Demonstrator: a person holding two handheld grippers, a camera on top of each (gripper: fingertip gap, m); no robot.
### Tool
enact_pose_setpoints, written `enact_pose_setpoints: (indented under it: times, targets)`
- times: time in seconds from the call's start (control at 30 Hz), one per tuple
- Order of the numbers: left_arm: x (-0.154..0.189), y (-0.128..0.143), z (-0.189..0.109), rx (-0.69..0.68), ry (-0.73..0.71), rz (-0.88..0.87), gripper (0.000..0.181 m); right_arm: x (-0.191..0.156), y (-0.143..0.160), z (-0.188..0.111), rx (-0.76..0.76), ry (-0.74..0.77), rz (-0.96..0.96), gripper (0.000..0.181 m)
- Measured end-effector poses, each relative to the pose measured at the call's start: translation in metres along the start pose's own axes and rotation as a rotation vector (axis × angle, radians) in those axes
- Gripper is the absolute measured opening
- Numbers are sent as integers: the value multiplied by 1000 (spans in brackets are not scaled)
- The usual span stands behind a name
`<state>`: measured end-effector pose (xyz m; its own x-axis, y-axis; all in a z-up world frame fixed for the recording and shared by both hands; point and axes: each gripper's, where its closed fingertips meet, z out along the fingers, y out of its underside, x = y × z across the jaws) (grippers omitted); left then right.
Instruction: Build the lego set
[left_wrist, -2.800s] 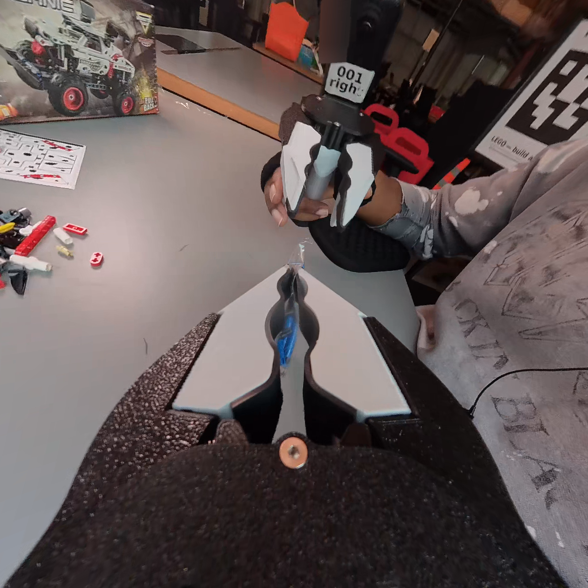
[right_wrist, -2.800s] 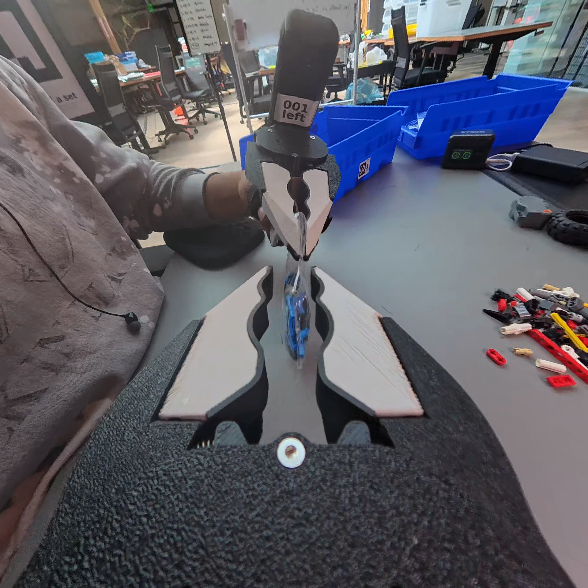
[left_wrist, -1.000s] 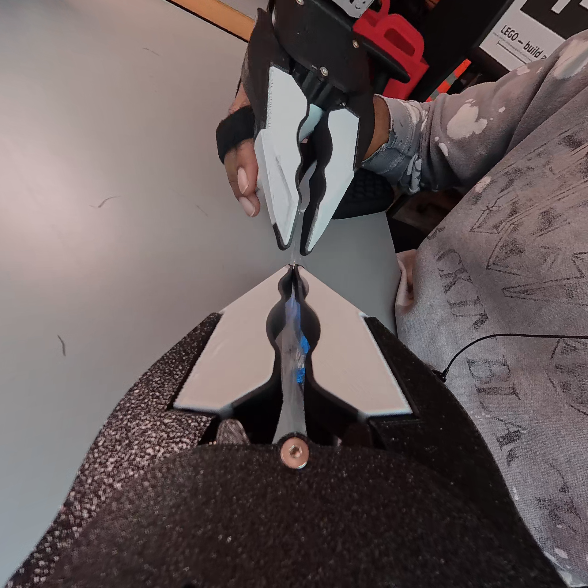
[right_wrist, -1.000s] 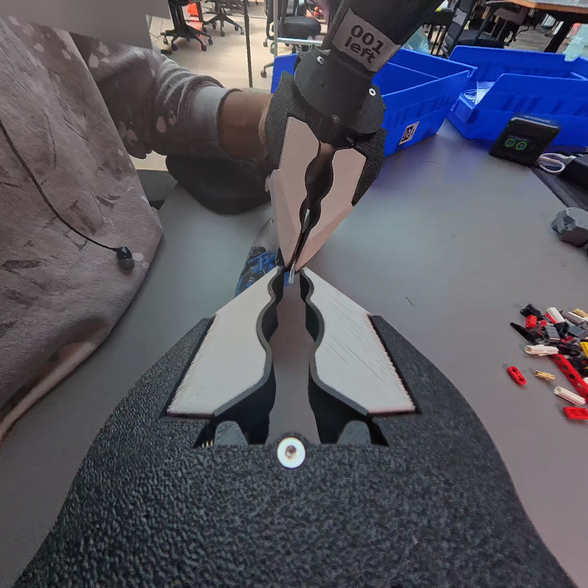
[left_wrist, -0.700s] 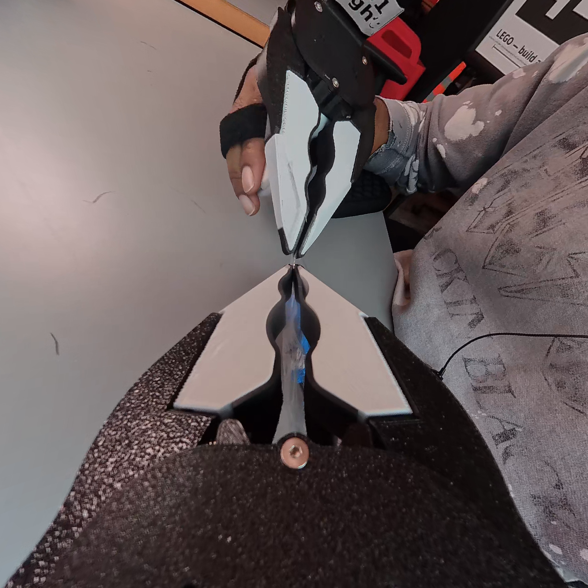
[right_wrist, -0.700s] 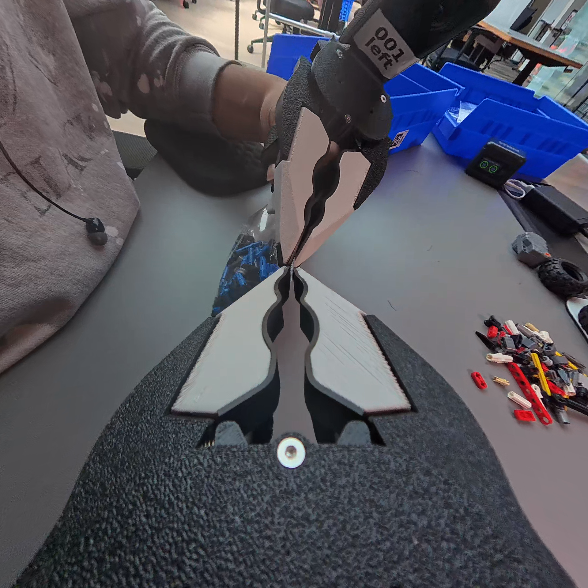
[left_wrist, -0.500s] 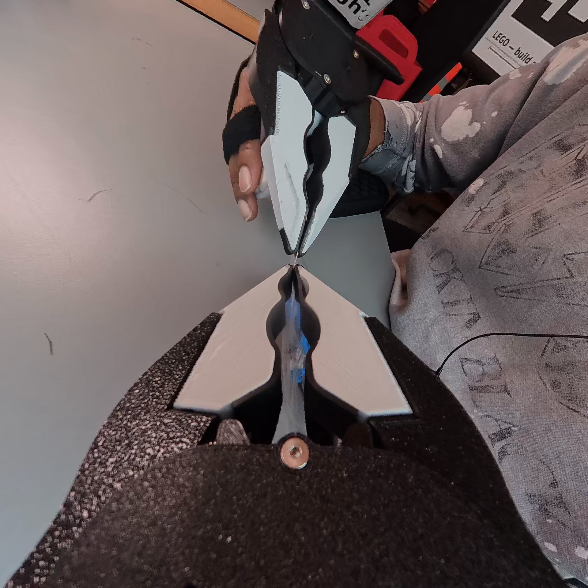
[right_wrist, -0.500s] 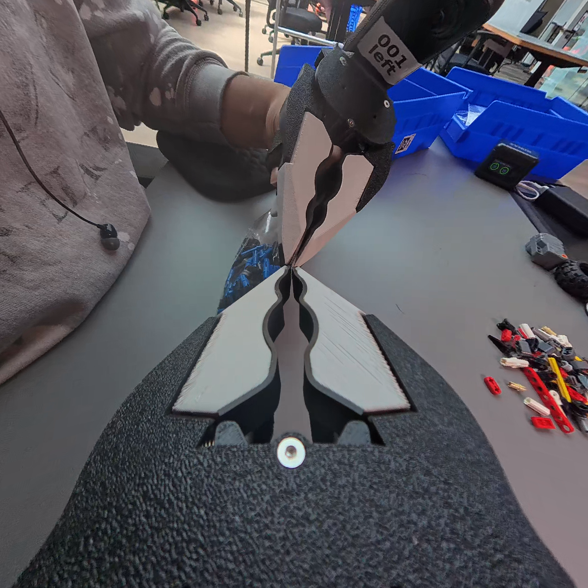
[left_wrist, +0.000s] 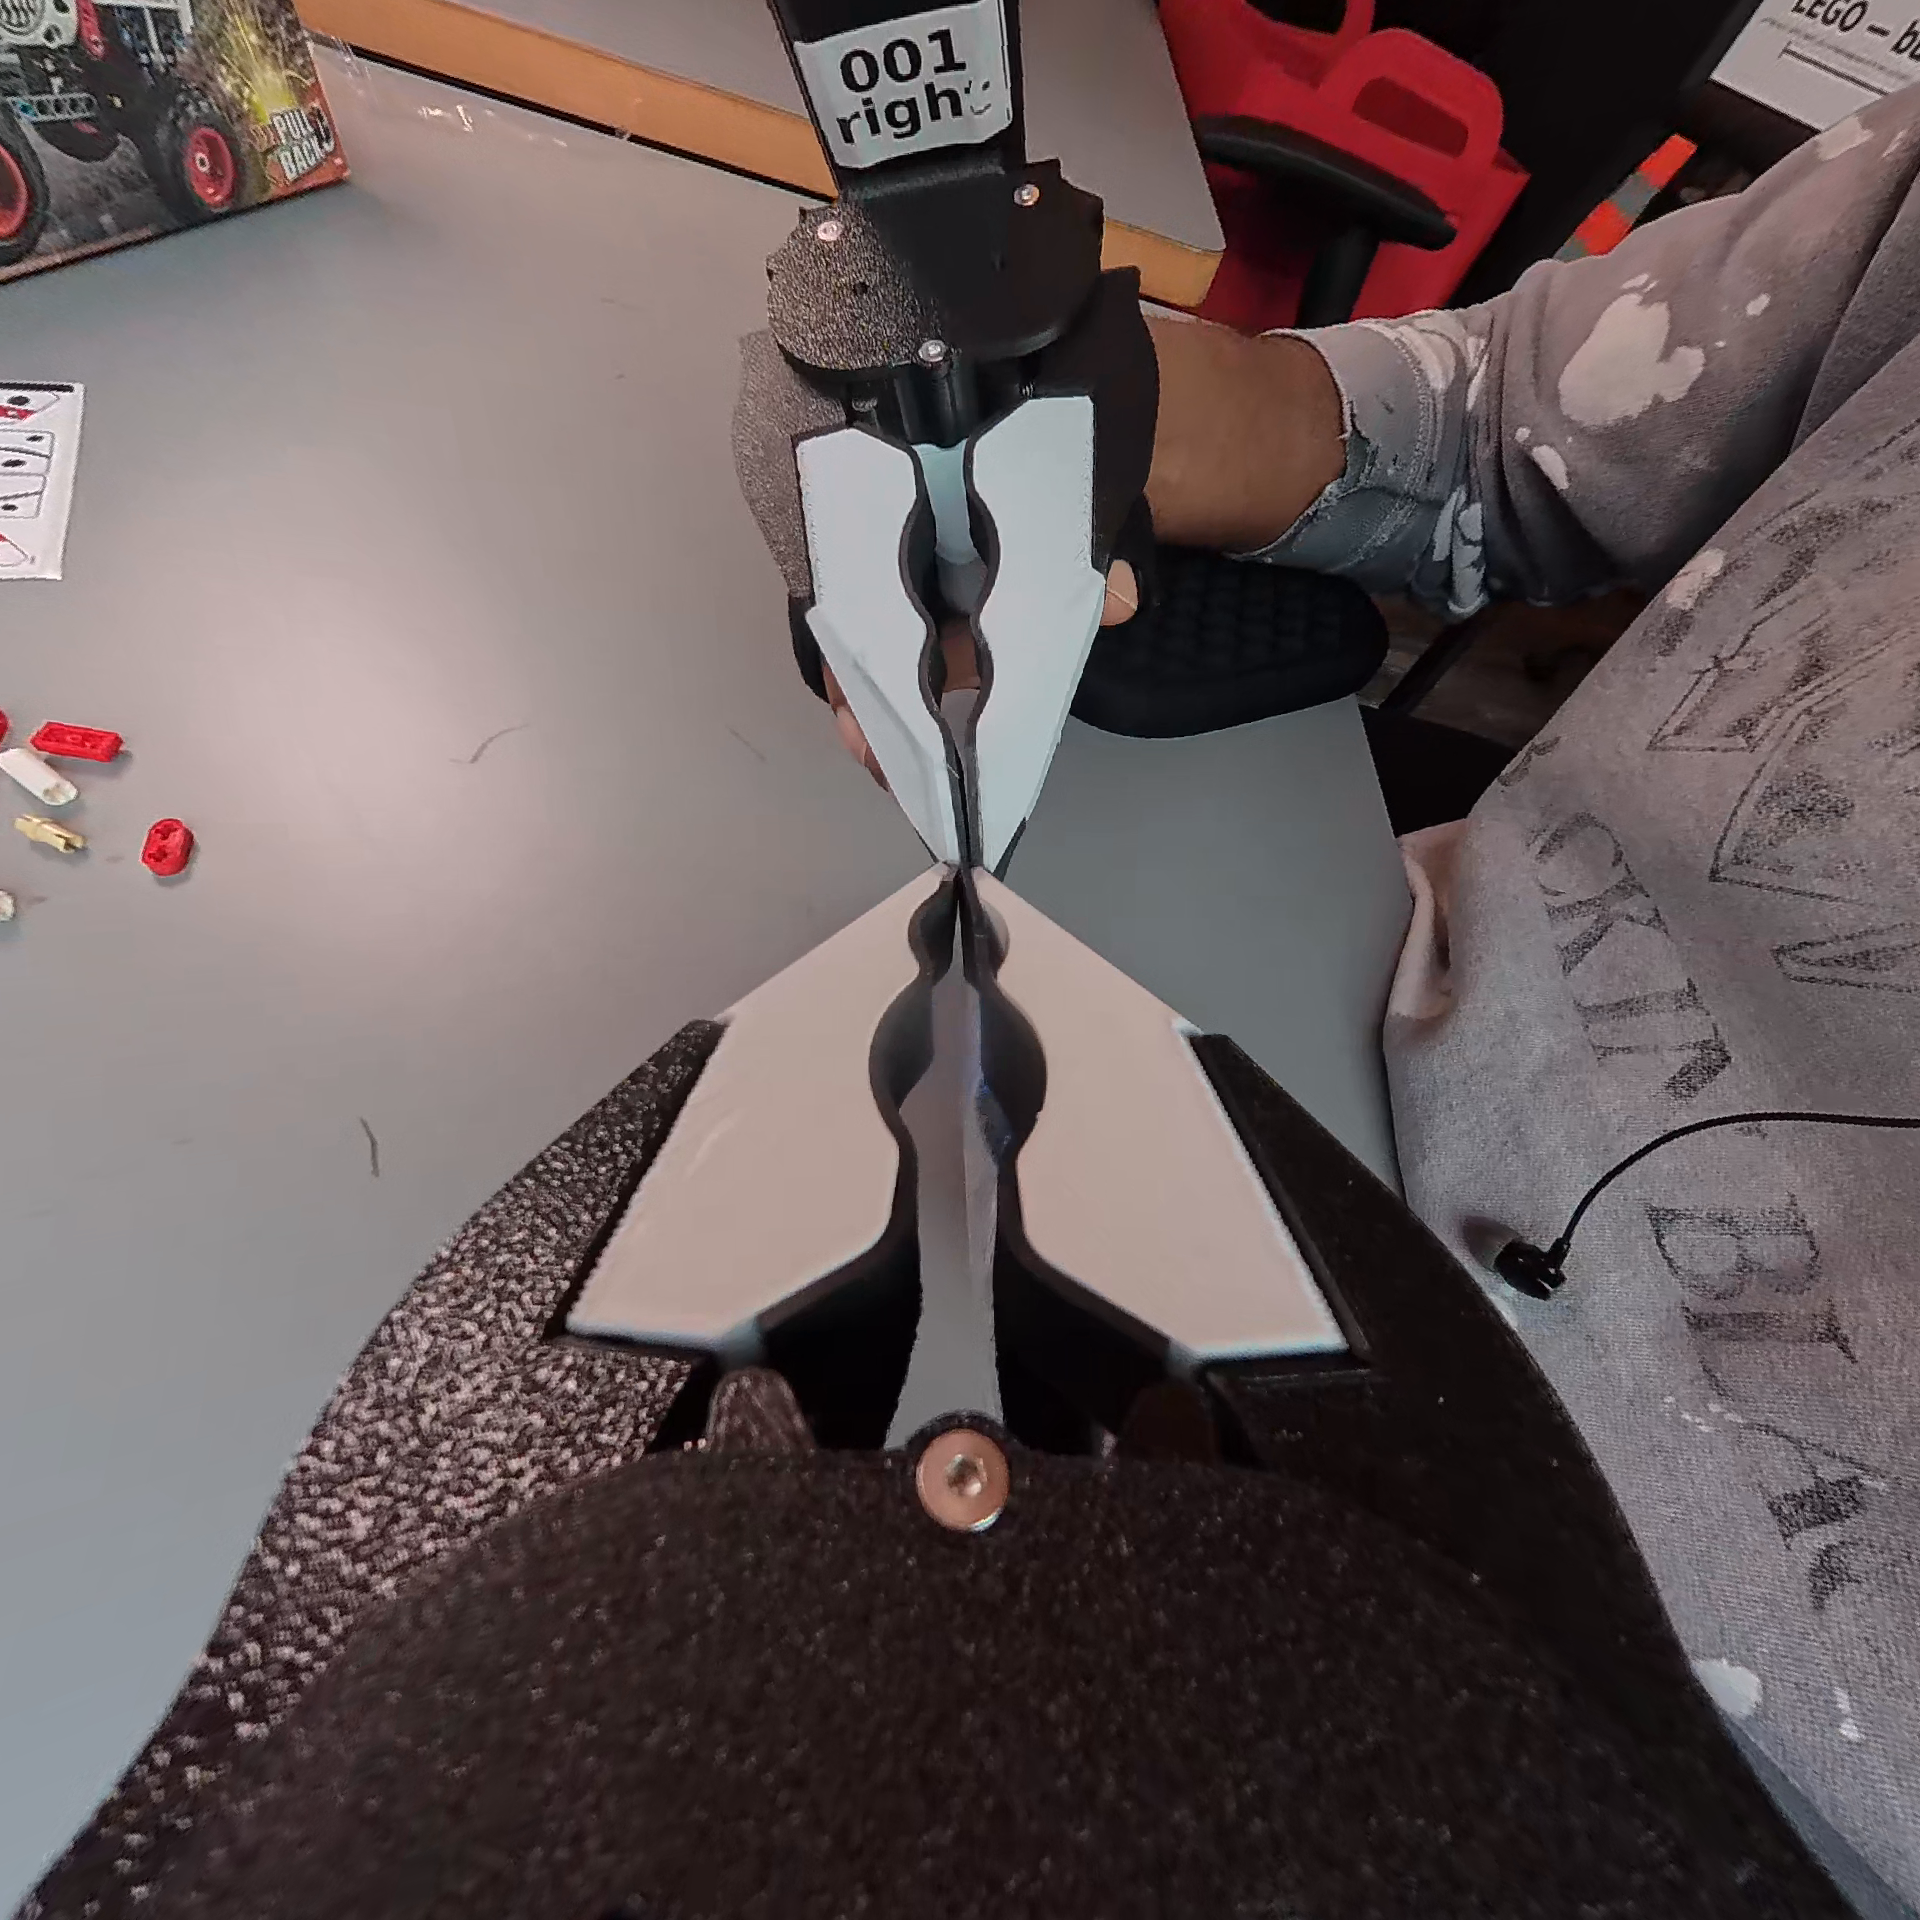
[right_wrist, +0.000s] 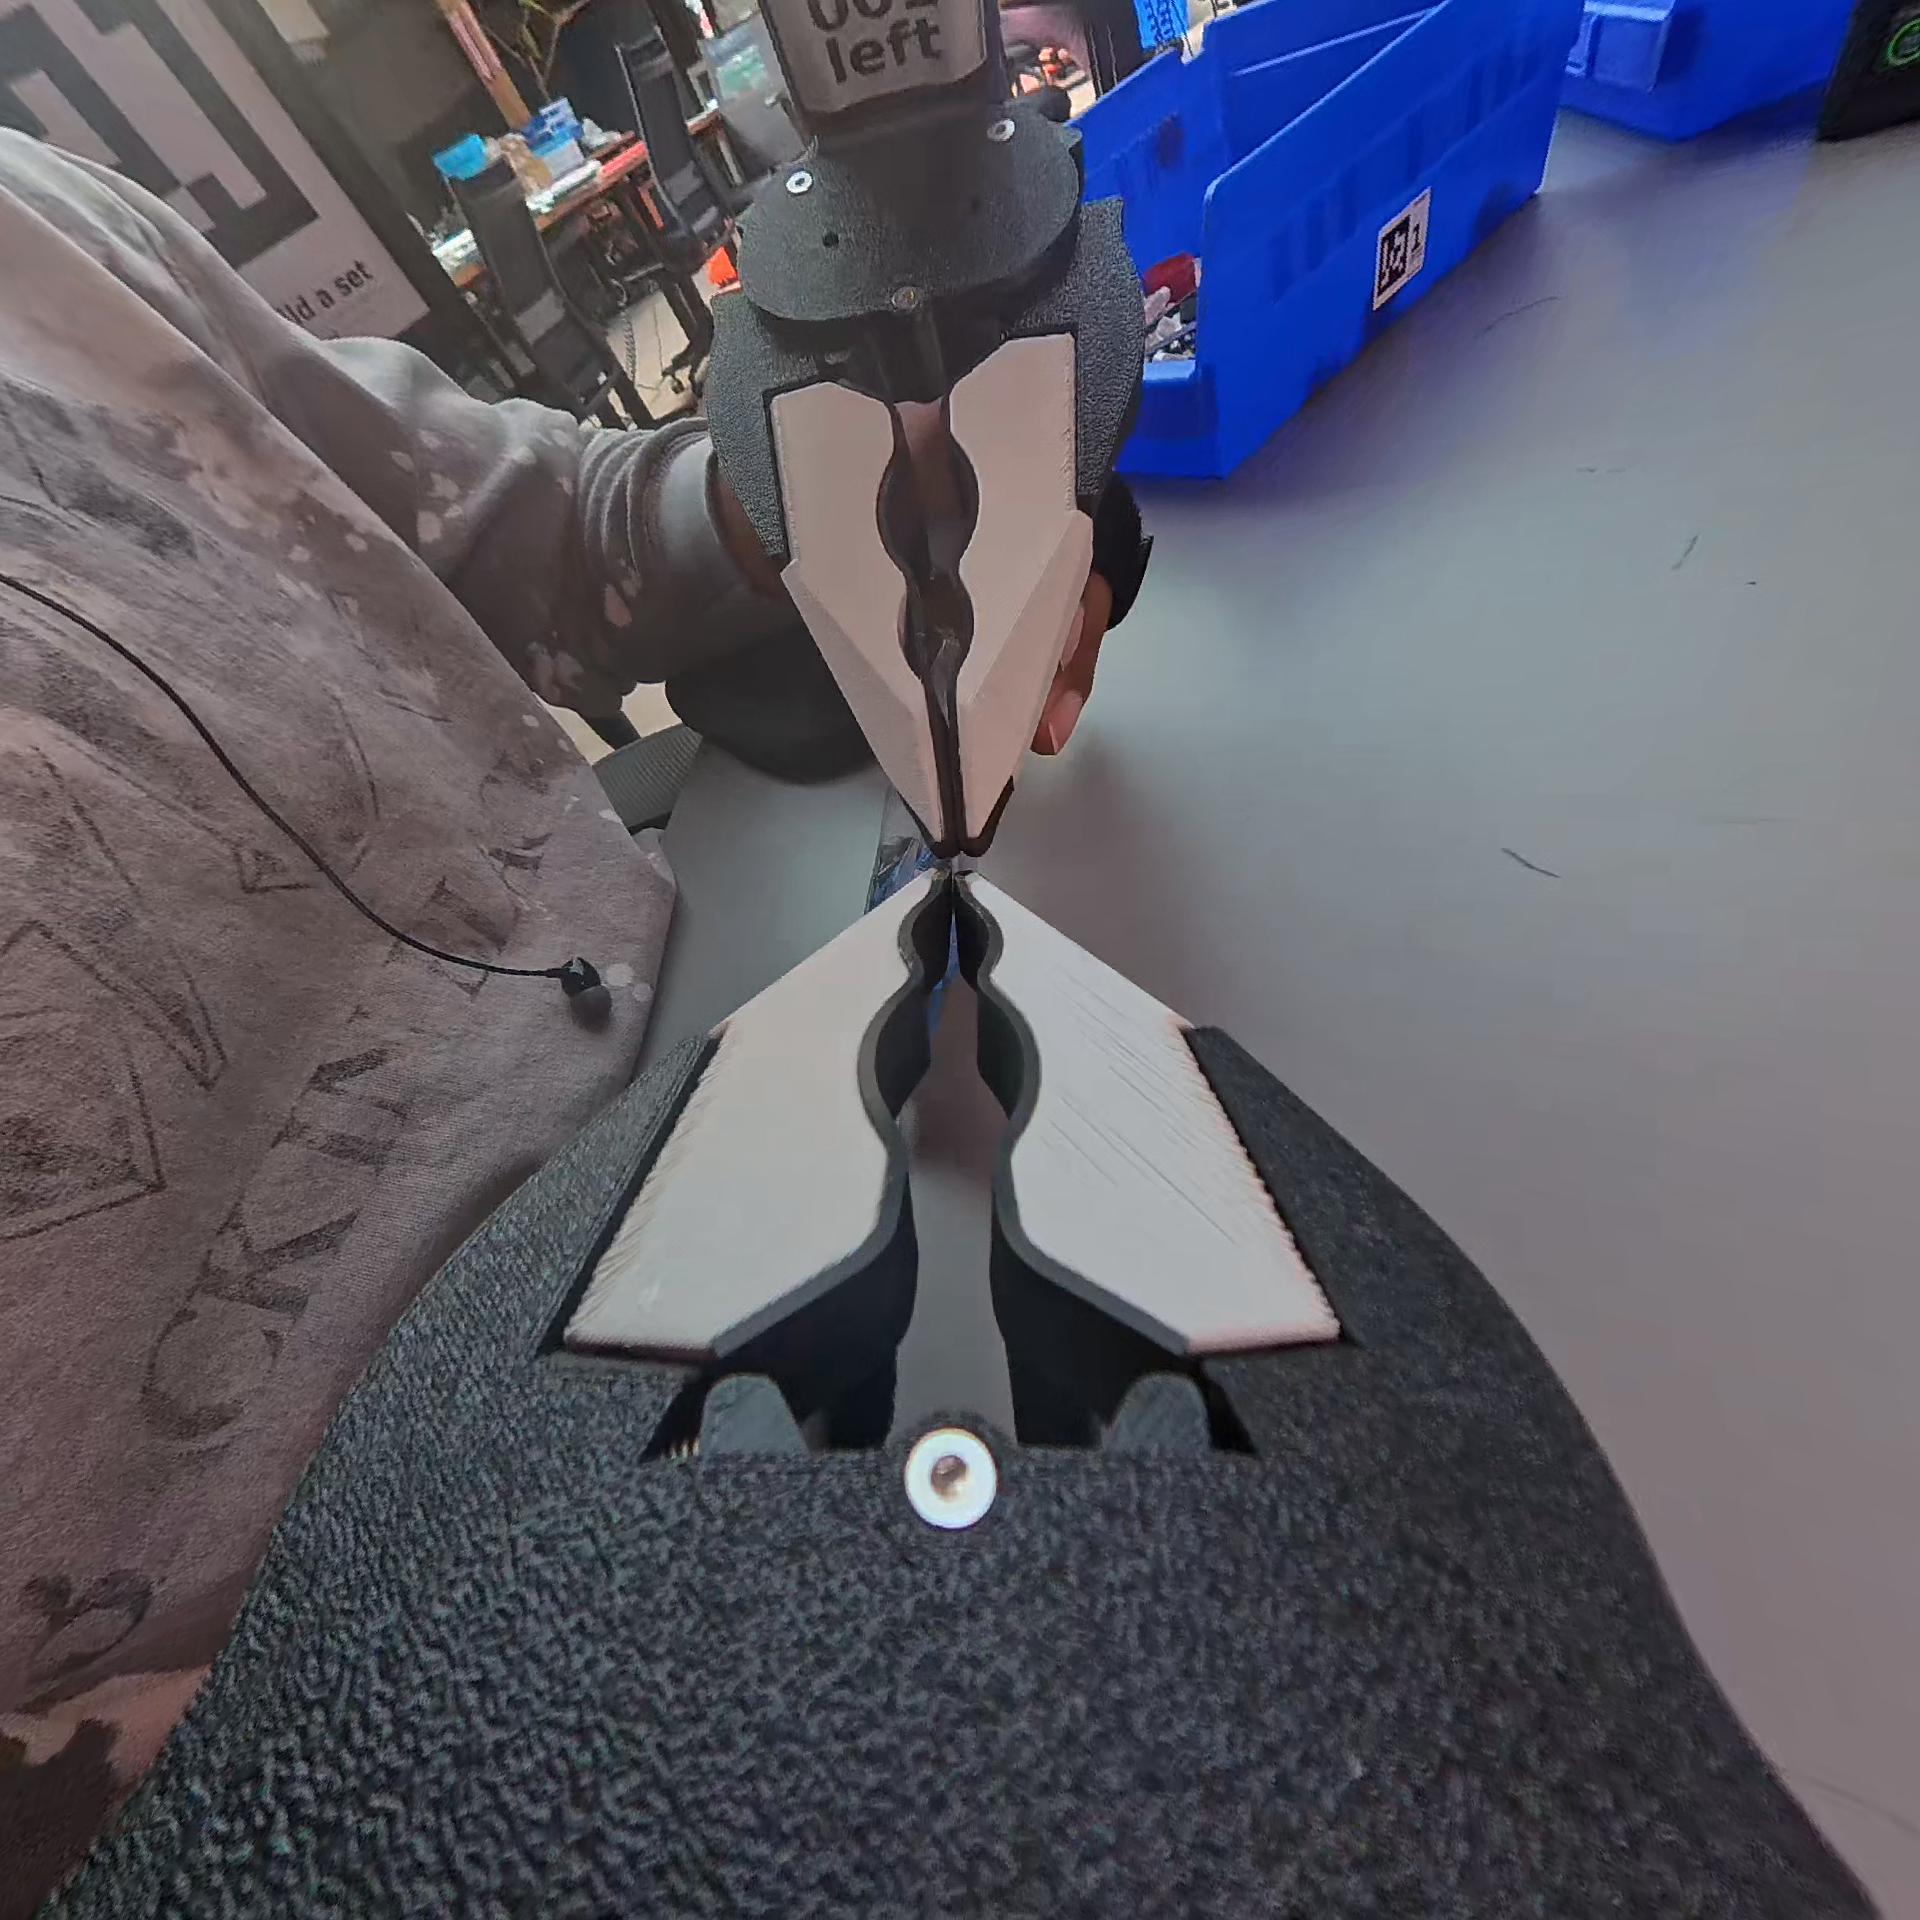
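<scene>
**Inspector:** The state of each tool is to be recorded.

**Assistant:** The left tool (left_wrist: 961, 883) is seen closed, its tips pinched on the edge of a clear plastic bag of blue pieces (left_wrist: 977, 1122); the bag is seen edge-on between its fingers. The right tool (right_wrist: 954, 878) is likewise seen closed. Both tools are held tip to tip above the grey desk (left_wrist: 416, 520), and the right one appears clamped on the same bag edge, though the contact point is too small to be confirmed.

**Inspector:** And the remaining set parts?

**Assistant:** Loose red, white and tan pieces (left_wrist: 78, 790) are noted on the desk at far left, well apart from the tools. The set's box (left_wrist: 156, 114) is seen at the far corner, and blue bins (right_wrist: 1351, 239) are noted beyond the left tool.
</scene>
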<state>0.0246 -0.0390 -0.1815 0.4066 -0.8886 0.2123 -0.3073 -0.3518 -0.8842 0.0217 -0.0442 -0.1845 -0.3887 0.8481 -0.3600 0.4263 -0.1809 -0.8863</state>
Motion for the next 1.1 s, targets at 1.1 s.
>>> enact_pose_setpoints:
  times: [1.1]
  targets:
    - [10,19,3,-108,112,-149,0,-3,11,8,-89,105,-326,0]
